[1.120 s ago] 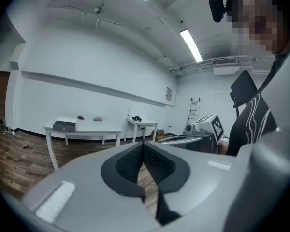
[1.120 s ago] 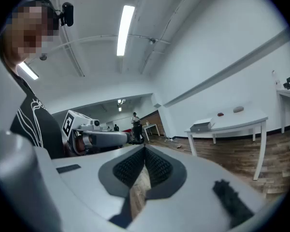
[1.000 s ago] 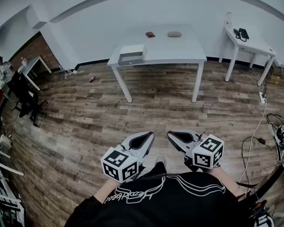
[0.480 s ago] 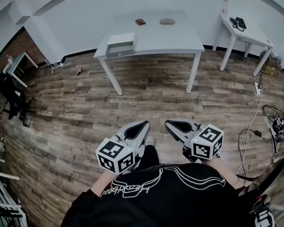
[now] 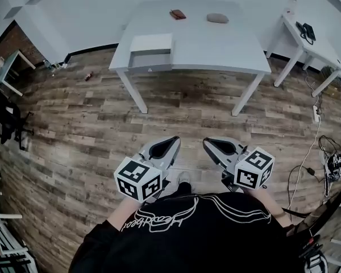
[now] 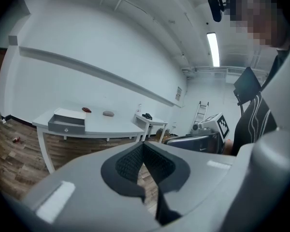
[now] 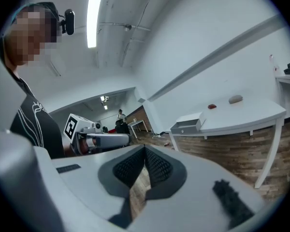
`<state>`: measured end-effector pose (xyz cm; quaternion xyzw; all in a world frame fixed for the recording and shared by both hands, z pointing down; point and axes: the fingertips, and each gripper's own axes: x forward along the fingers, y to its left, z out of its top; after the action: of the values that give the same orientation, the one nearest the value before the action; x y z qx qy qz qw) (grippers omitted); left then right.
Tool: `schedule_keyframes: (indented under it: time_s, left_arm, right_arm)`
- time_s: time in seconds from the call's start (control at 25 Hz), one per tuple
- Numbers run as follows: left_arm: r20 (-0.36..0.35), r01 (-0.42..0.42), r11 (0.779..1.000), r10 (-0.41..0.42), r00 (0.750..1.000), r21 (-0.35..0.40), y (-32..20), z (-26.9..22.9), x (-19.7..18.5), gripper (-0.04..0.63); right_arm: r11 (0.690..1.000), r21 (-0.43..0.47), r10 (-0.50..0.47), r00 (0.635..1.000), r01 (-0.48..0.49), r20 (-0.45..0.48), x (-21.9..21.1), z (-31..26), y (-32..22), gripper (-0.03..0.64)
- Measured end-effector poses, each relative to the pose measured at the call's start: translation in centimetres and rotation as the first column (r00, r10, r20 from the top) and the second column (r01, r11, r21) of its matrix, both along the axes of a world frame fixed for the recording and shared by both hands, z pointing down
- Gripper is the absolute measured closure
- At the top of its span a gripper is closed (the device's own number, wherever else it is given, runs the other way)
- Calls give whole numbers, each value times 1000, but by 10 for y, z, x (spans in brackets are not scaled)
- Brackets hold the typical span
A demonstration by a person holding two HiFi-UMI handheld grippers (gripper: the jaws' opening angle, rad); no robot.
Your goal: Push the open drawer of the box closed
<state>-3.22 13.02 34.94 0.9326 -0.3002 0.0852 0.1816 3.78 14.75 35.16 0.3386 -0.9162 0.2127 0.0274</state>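
A white box [image 5: 151, 45] stands on the left end of a white table [image 5: 216, 44], far ahead of me across the wood floor. Its grey drawer [image 5: 150, 61] sticks out toward me, open. The box also shows in the left gripper view [image 6: 67, 121] and in the right gripper view [image 7: 189, 123]. Both grippers hang close to the person's body, well short of the table. My left gripper [image 5: 174, 140] is shut with nothing in it, its pads [image 6: 135, 159] meeting at the tip. Beside it, my right gripper [image 5: 205, 143] is also shut and empty.
On the table lie a small red object [image 5: 178, 14] and a grey oval object [image 5: 217, 17]. A second white table [image 5: 315, 47] stands at the right, with cables [image 5: 331, 162] on the floor below it. Black chairs [image 5: 5, 118] are at the left.
The table and box have grown larger and come nearer in the head view. Both grippers stay shut in front of the body.
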Motion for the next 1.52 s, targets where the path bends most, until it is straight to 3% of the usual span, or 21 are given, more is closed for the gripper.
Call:
schedule_keyframes:
  time_s: [0.12, 0.28, 0.88, 1.2, 1.36, 1.52]
  left_arm:
    - [22, 6, 1000, -6, 1000, -4, -62, 3, -17, 586]
    - [36, -15, 999, 16, 999, -34, -108, 13, -23, 586]
    - [82, 77, 995, -72, 994, -66, -215, 49, -22, 586]
    - [114, 146, 977, -130, 985, -155, -290, 86, -19, 538]
    - [153, 228, 962, -205, 967, -153, -326, 109, -32, 489]
    - [220, 323, 936, -289, 932, -140, -364, 139, -59, 480]
  right_arm:
    - [1000, 9, 1, 1000, 0, -14, -13, -3, -62, 608]
    - [1000, 15, -2, 1000, 2, -12, -24, -6, -116, 608]
    - [997, -61, -50, 999, 50, 4, -15, 40, -226, 609]
    - [990, -92, -104, 995, 103, -1, -9, 58, -307, 607]
    - [985, -128, -119, 993, 118, -5, -5, 71, -333, 609]
    - [979, -152, -137, 991, 134, -9, -7, 83, -352, 608]
